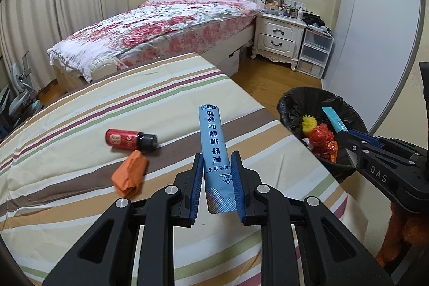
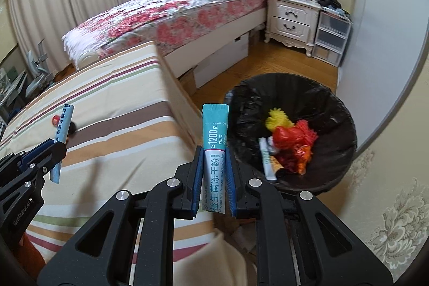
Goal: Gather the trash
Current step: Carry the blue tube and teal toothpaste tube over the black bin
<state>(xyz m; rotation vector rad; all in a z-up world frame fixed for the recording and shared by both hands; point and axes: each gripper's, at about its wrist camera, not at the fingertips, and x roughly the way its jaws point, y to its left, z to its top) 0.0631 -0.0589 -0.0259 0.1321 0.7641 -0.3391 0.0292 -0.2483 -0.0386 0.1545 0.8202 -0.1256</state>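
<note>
Each matte black plastic claw, left (image 1: pixel 216 173) and right (image 2: pixel 214 168), has ribbed blue finger pads (image 1: pixel 198 178), silver round pivot screws (image 1: pixel 171 189), cut-out linkage arms, white "DAS" and "GenRobotAI" lettering.

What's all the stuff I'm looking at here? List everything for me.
light blue sachet: one, in left gripper
teal sachet: one, in right gripper
red bottle: one, black cap, lying on striped cloth
orange wrapper: one, crumpled, beside bottle
trash bin: one, black liner, on floor; holds yellow, red, orange scraps
striped cloth: one, beige, covers work surface
bed: one, floral cover, white headboard
nightstand: one, white, cluttered top
drawer unit: one, translucent
left gripper: black, blue pads
right gripper: black, blue pads
</note>
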